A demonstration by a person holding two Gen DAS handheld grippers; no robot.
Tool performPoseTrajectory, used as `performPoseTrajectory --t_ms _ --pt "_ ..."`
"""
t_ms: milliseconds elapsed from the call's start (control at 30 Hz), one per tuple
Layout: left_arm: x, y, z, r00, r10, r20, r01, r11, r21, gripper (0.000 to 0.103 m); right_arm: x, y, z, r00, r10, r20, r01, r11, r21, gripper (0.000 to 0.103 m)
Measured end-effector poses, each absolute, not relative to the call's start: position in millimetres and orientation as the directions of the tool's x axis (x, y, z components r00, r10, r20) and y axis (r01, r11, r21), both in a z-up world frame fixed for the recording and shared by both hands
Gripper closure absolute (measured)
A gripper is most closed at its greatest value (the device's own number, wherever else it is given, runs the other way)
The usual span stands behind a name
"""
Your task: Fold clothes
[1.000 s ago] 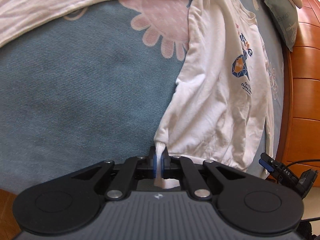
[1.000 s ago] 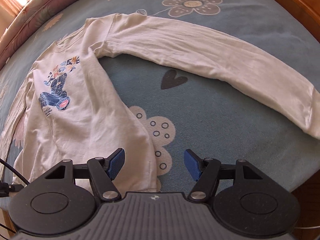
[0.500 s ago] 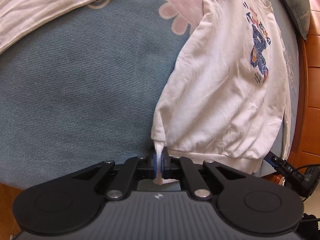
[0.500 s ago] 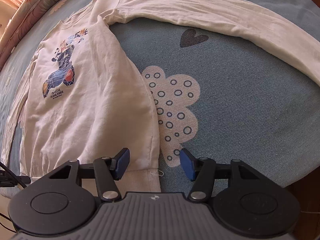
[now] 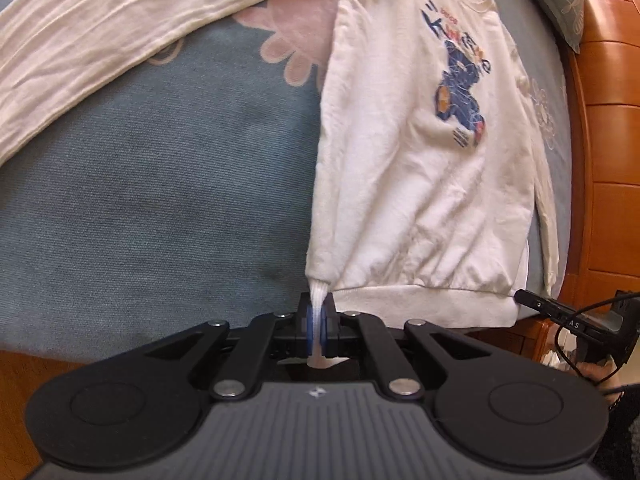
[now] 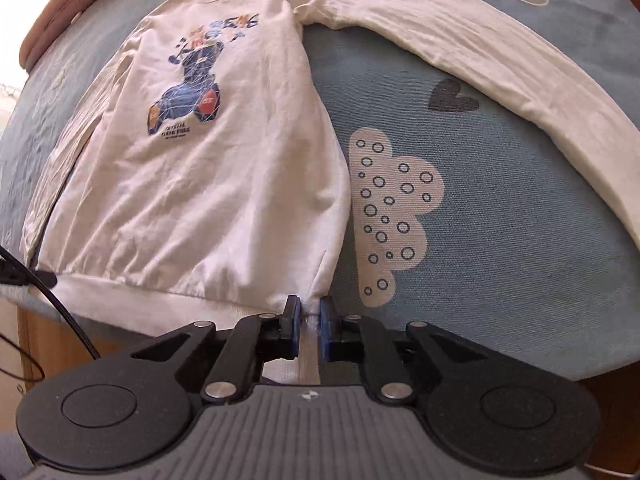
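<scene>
In the left wrist view, a long sleeve (image 5: pixel 120 40) of the white sweatshirt (image 5: pixel 400 180) stretched away to the far left across the blue flowered bed (image 5: pixel 140 200). Right of it, the left tongs (image 5: pixel 318 320) were pressed together on a corner of the ribbed hem (image 5: pixel 420 304), and a tongue of white cloth stuck out behind the pads. The pull drew that lower corner into a narrow point, which suggested the grip was there to keep the hem taut. Further right the body lay flat with its print up and its other sleeve tucked along the side. A black cabled device (image 5: pixel 568 322) sat by the far hem corner, in front of the wooden headboard (image 5: pixel 612 120).

In the right wrist view the body filled the left half, smooth and open with no fold across it. At the bottom centre, the right tongs (image 6: pixel 309 320) had their blue pads on either side of a hem corner. Cloth filled the narrow gap between them, so they looked clamped on it, though how firmly I could not tell. To the right, the outstretched sleeve ran off toward the edge of the bed.

A hold on the hem would suit either tugging the garment straight or lifting the bottom edge up toward the collar. The pictures did not settle which.
</scene>
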State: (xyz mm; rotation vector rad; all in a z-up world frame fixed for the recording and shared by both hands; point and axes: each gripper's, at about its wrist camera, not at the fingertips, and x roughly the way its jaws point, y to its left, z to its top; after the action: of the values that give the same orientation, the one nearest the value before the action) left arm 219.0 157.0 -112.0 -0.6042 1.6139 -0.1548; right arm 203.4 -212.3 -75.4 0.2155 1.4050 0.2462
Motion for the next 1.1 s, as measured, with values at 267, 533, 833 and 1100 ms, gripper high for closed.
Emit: performPoseTrajectory --t_ms 267,533,833,1100 --pt "220 161 -95 -0.058 -0.439 -0.897 -0.254 0.875 -0.412 0.098 202 -222 -81 0.014 0.293 -0.956 -0.040 0.956 0.292 0.084" --pt "296 173 -66 0.239 -0.448 -0.861 -0.125 0.866 -0.485 0.087 289 -269 -71 0.401 0.405 -0.821 0.177 0.846 0.504 0.064" --pt "382 115 -100 0.310 -0.505 -0.805 -0.023 0.843 -0.538 0.087 380 -291 -149 0.589 0.459 -0.665 0.446 0.502 0.741 0.052" --pt "375 117 -111 0.304 -0.493 -0.815 -0.051 0.846 -0.531 0.086 410 -274 -137 0.640 0.240 -0.730 0.427 0.678 0.598 0.093"
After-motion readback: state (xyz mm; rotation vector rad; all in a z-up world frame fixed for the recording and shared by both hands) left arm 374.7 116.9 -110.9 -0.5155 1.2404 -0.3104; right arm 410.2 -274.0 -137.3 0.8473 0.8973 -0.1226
